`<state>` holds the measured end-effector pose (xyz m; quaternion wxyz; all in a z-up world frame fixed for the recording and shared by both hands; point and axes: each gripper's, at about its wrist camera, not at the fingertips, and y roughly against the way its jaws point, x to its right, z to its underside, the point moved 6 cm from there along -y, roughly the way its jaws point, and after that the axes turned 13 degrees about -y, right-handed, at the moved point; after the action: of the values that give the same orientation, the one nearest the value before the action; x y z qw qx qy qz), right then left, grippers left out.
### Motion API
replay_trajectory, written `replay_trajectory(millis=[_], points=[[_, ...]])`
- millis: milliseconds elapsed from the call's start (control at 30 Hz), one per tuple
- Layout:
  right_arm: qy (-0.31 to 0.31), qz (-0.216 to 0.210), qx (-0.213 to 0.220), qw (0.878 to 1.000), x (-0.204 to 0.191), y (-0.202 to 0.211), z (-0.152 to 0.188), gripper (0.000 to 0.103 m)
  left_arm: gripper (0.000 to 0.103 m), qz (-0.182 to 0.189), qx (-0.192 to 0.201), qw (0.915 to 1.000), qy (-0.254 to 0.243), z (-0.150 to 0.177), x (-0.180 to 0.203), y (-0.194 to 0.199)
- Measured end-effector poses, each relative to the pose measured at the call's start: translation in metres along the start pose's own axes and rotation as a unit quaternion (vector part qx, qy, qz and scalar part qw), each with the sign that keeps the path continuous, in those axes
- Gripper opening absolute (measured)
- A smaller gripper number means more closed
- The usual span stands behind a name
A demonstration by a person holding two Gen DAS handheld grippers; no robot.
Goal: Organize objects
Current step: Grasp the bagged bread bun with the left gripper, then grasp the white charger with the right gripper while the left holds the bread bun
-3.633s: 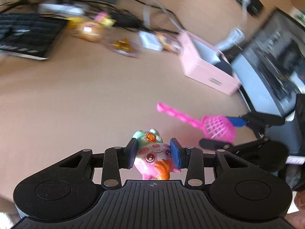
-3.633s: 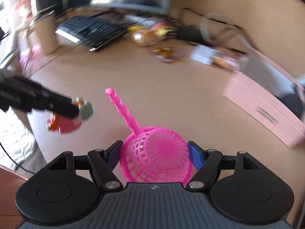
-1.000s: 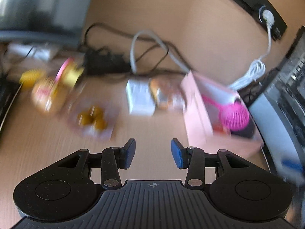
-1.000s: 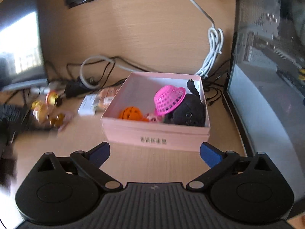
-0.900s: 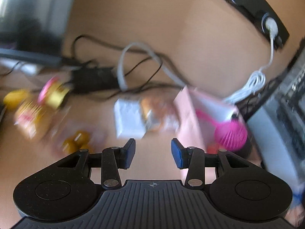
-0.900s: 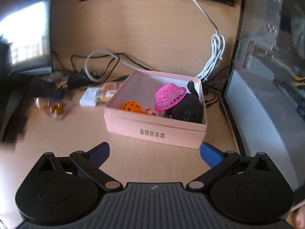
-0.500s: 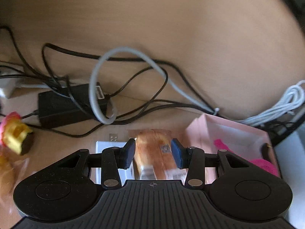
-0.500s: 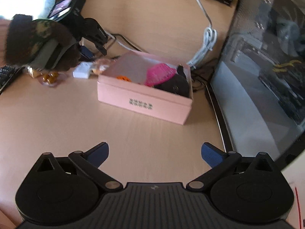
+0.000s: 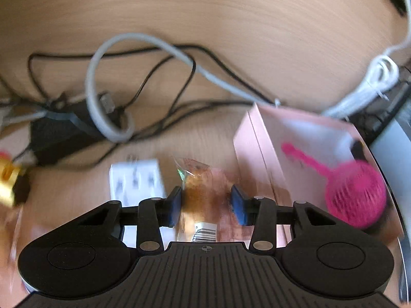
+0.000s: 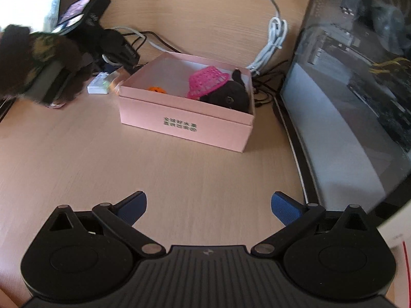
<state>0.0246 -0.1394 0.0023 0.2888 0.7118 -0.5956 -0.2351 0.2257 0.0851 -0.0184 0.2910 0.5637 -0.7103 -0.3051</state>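
Note:
A clear-wrapped bread snack (image 9: 205,200) lies on the desk just left of the pink box (image 9: 259,148). My left gripper (image 9: 206,205) is open with its jaws on either side of the snack, not closed on it. The pink box (image 10: 185,118) holds a pink scoop (image 10: 208,79), a black plush toy (image 10: 228,97) and an orange toy (image 10: 156,89). The scoop also shows in the left wrist view (image 9: 354,197). My right gripper (image 10: 208,208) is wide open and empty, low over the desk in front of the box. The left gripper and hand (image 10: 51,61) show at the box's left.
A white packet (image 9: 136,179) lies left of the snack. A black power adapter (image 9: 59,133) and tangled cables (image 9: 143,59) lie behind. A yellow toy (image 9: 7,177) sits at far left. A computer case (image 10: 354,89) stands to the right of the box.
My left gripper has dropped its toy earlier, swung to the snack pile and closed in over the wrapped bread. My right gripper left the scoop in the box and backed away, open.

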Motion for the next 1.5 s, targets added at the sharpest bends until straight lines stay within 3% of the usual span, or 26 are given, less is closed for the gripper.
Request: replay_trajectory(millis=[233,300,367,433,500,633,733,833,933,1100,1200,1267,1500], points=[[0.023,-0.034,0.006,0.999,-0.022,-0.001,-0.004,0.103,0.045,0.039,-0.019,0.9991,0.0,0.078,0.004,0.069],[0.02,-0.049,0.004,0.999,-0.028,-0.001,-0.006,0.103,0.047,0.055,-0.022,0.998,0.019,0.101,0.0,0.087],[0.021,-0.067,0.001,0.998,-0.035,-0.003,-0.009,0.103,0.056,0.058,-0.021,0.9974,0.039,0.118,-0.003,0.094],[0.031,-0.083,0.005,0.996,-0.044,-0.005,-0.018,0.103,0.057,0.065,-0.016,0.9963,0.054,0.133,-0.004,0.106],[0.042,-0.102,0.015,0.994,-0.057,-0.008,-0.034,0.103,0.057,0.074,-0.011,0.996,0.049,0.144,-0.001,0.114],[0.04,-0.162,0.033,0.985,-0.089,-0.014,-0.078,0.103,0.046,0.067,-0.011,0.9974,0.025,0.155,0.005,0.133],[0.021,-0.193,0.043,0.98,-0.121,-0.034,-0.112,0.102,0.045,0.04,-0.013,0.9986,0.032,0.17,-0.006,0.151],[0.014,-0.195,0.028,0.98,-0.157,-0.07,-0.137,0.088,0.045,0.004,-0.008,0.9988,0.048,0.187,-0.025,0.168],[0.009,-0.18,-0.003,0.984,-0.193,-0.116,-0.154,0.086,0.045,-0.03,-0.01,0.9976,0.061,0.201,-0.047,0.187],[0.004,-0.127,-0.055,0.99,-0.226,-0.184,-0.156,0.082,0.045,-0.039,-0.007,0.9956,0.085,0.22,-0.062,0.204],[-0.005,-0.116,-0.082,0.99,-0.226,-0.2,-0.147,0.057,0.045,-0.041,-0.001,0.9957,0.083,0.226,-0.062,0.21],[-0.015,-0.121,-0.105,0.987,-0.225,-0.202,-0.139,0.049,0.045,-0.04,0.001,0.9959,0.081,0.229,-0.062,0.212],[-0.001,-0.159,-0.112,0.981,-0.206,-0.14,-0.106,0.047,0.045,-0.027,0.0,0.9956,0.089,0.227,-0.061,0.208]])
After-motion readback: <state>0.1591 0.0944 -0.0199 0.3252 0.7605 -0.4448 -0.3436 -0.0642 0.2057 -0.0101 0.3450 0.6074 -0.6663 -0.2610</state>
